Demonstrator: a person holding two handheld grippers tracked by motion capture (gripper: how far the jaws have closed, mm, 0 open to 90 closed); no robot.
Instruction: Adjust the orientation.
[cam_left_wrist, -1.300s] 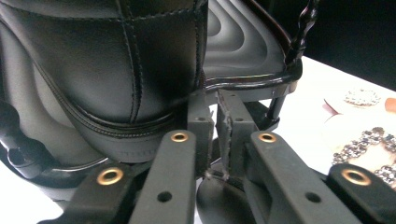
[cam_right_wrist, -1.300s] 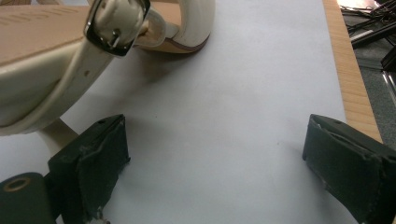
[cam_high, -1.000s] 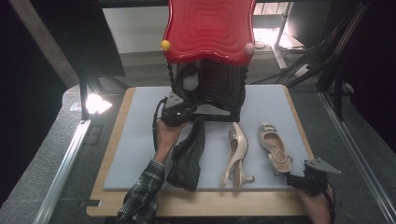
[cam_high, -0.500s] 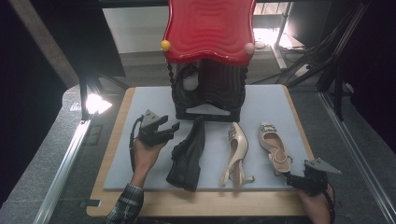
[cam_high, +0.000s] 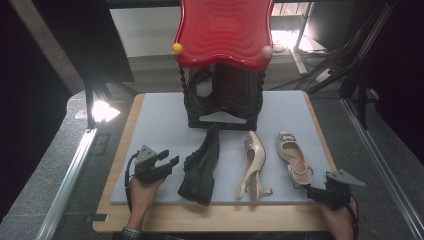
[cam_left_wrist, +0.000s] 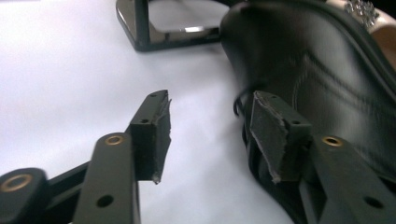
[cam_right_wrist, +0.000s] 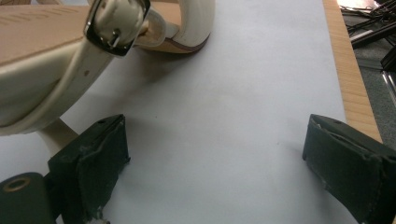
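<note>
My left claw (cam_high: 167, 161) sat near the desk's (cam_high: 150, 222) front-left corner, just beside the black shoe (cam_high: 201, 165), its jaws half apart with nothing between them; they had just been easing closed a little. In the left gripper view the right-hand pad (cam_left_wrist: 271, 133) stood close against the shoe's side (cam_left_wrist: 327, 79), though I could not tell whether it touched. I judged that the shoe lay on its side on the grey mat (cam_high: 160, 120), toe toward the black rack (cam_high: 223, 97) at the back edge, so it could be lifted there next. My right claw (cam_high: 312, 191) rested open at the front-right corner, beside the heel of the cream buckled sandal (cam_high: 295, 160), waiting its turn. I could read no brand or writing on anything.
</note>
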